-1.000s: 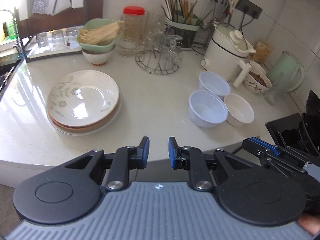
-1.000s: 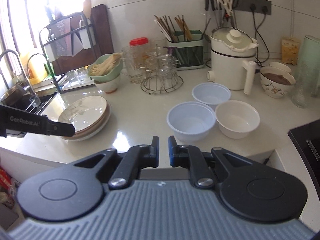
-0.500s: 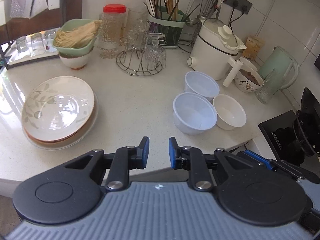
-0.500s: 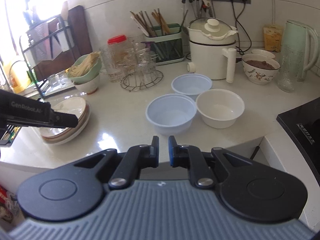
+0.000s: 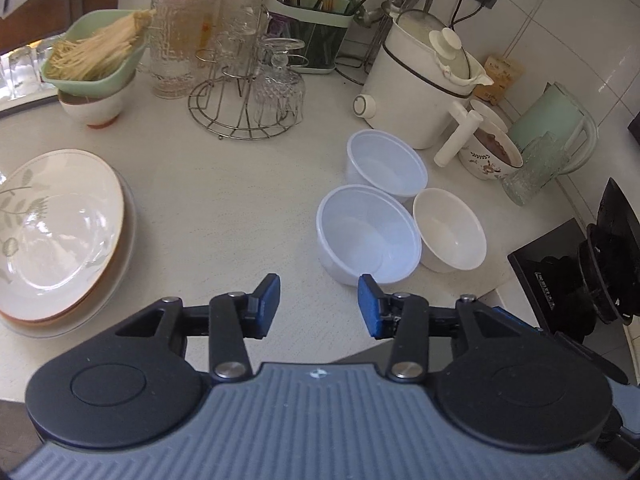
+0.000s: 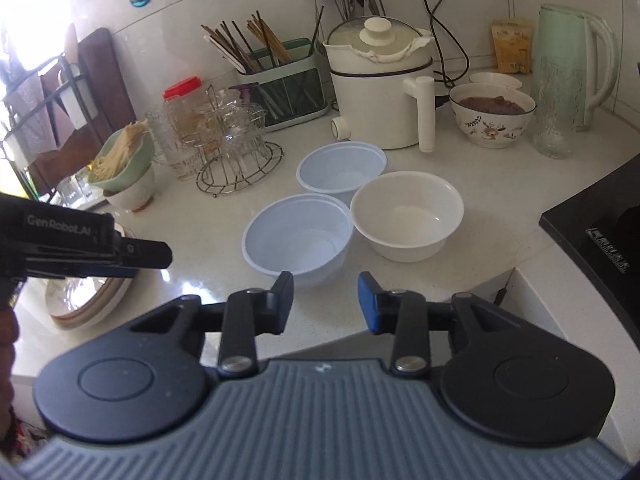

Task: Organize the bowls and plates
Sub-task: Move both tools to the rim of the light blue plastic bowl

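A stack of plates [image 5: 60,236] with a leaf-patterned one on top sits at the left of the counter; it also shows in the right wrist view [image 6: 86,300], partly hidden by the left gripper body. Three empty bowls stand together at the right: a near pale-blue plastic bowl [image 5: 366,234] [image 6: 298,238], a far pale-blue bowl [image 5: 386,166] [image 6: 342,168] and a white bowl [image 5: 450,230] [image 6: 408,214]. My left gripper [image 5: 319,306] is open and empty, just in front of the near blue bowl. My right gripper [image 6: 325,302] is open and empty, close before the same bowl.
A wire glass rack [image 5: 248,92], a white cooker [image 5: 420,88], a utensil holder [image 5: 316,28], a green dish of noodles on a bowl [image 5: 94,68], a patterned bowl with food [image 6: 492,114], a green kettle [image 6: 572,64] and a black stove [image 6: 600,236] crowd the back and right.
Both grippers have opened from nearly shut. Both have moved forward and to the right, closer to the bowls.
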Available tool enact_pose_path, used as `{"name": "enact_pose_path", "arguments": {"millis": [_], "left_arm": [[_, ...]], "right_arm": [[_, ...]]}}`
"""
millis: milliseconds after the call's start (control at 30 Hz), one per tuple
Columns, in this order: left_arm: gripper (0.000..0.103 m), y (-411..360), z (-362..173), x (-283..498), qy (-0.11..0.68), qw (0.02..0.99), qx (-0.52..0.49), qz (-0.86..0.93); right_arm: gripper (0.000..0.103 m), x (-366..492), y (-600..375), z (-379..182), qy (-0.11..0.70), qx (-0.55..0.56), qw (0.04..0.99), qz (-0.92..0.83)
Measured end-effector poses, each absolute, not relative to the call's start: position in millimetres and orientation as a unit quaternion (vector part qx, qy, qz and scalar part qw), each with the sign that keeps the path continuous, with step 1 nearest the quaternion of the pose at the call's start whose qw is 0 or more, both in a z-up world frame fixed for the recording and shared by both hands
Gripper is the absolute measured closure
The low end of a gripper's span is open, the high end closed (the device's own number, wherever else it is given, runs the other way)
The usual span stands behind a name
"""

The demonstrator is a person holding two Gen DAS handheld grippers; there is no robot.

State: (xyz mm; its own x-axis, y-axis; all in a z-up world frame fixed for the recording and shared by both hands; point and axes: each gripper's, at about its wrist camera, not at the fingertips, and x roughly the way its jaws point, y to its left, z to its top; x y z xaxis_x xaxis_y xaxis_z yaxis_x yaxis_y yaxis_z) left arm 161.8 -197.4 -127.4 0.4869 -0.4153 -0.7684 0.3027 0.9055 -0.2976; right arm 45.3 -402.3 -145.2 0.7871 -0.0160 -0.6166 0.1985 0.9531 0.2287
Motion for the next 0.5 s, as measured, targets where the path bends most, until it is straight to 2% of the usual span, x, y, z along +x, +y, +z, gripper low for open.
{"name": "enact_pose_path", "arguments": {"millis": [500], "left_arm": [[0.055,-222,-163,241,0.512,0.819,-0.089,-0.245]], "right_arm": [[0.065,109,-422,-170,0.345,0.192,0.917,-0.054]]}}
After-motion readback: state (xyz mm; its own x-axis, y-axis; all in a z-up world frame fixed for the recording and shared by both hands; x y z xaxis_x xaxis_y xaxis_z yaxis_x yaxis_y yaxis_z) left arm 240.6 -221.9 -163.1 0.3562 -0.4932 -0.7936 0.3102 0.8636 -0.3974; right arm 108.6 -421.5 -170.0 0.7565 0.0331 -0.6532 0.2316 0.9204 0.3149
